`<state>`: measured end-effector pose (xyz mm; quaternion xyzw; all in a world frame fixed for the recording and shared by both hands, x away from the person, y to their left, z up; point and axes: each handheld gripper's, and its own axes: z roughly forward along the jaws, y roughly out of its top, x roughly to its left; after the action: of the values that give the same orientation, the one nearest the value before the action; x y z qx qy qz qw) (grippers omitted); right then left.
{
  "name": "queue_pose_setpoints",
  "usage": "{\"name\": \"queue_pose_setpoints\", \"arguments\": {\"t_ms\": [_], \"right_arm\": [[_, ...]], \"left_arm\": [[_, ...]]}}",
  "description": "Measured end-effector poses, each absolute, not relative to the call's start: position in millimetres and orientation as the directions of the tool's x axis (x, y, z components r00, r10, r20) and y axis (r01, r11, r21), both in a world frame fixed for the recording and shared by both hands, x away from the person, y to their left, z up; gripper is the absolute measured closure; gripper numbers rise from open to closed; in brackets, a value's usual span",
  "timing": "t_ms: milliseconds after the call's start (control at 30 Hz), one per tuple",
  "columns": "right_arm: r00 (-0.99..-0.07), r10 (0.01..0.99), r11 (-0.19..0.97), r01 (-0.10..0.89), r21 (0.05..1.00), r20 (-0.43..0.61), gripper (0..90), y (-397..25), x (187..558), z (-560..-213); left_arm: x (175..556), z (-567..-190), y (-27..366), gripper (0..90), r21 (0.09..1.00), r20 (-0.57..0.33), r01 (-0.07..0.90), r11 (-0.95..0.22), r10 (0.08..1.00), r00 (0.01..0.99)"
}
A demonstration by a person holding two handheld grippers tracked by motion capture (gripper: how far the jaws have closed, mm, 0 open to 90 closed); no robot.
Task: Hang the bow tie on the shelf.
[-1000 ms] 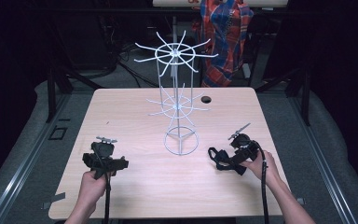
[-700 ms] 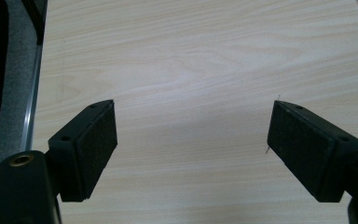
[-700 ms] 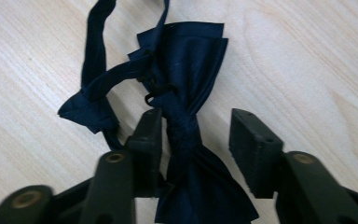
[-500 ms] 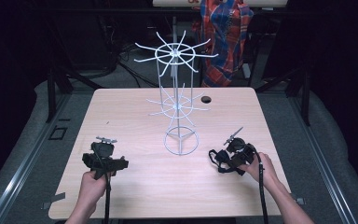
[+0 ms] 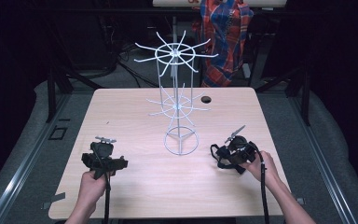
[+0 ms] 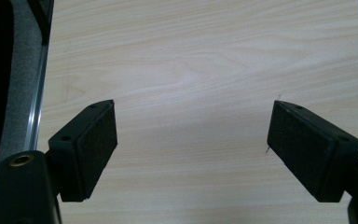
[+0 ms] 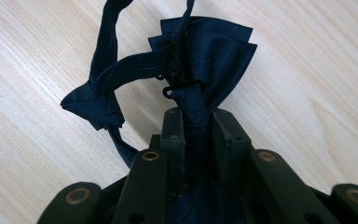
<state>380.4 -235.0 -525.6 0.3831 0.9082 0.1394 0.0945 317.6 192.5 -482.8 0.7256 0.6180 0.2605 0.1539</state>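
Note:
A dark navy bow tie (image 7: 200, 51) with a strap and small hook lies against the wooden table, and my right gripper (image 7: 196, 116) is shut on its middle. In the high view that bow tie (image 5: 220, 156) sits at the right gripper (image 5: 230, 154) near the table's front right. A white wire display rack (image 5: 177, 98) with radiating hooks stands at the table's centre. My left gripper (image 5: 103, 156) rests at the front left, its jaws wide apart over bare wood with nothing between them; in its own view the gripper (image 6: 191, 140) stands open.
The light wooden table (image 5: 135, 112) has a small dark hole (image 5: 207, 99) near its back edge. A plaid cloth (image 5: 226, 32) hangs behind the table. A metal rail (image 6: 35, 93) runs along the table's left side.
My right gripper has shifted slightly nearer the front edge and lower with the bow tie. The left gripper has stayed in place.

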Motion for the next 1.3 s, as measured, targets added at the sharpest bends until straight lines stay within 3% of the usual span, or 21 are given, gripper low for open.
{"name": "queue_pose_setpoints", "arguments": {"t_ms": [833,1300], "right_arm": [[-0.662,0.745,0.623,0.642,0.446,-0.087,75.7,-240,374,-492],[-0.652,0.752,0.614,0.639,0.464,-0.097,75.7,-238,376,-482]], "left_arm": [[317,-482,193,16.2,0.547,0.186,0.815,-0.191,0.977,0.105],[317,-482,194,16.2,0.548,0.185,0.814,-0.192,0.977,0.106]]}}
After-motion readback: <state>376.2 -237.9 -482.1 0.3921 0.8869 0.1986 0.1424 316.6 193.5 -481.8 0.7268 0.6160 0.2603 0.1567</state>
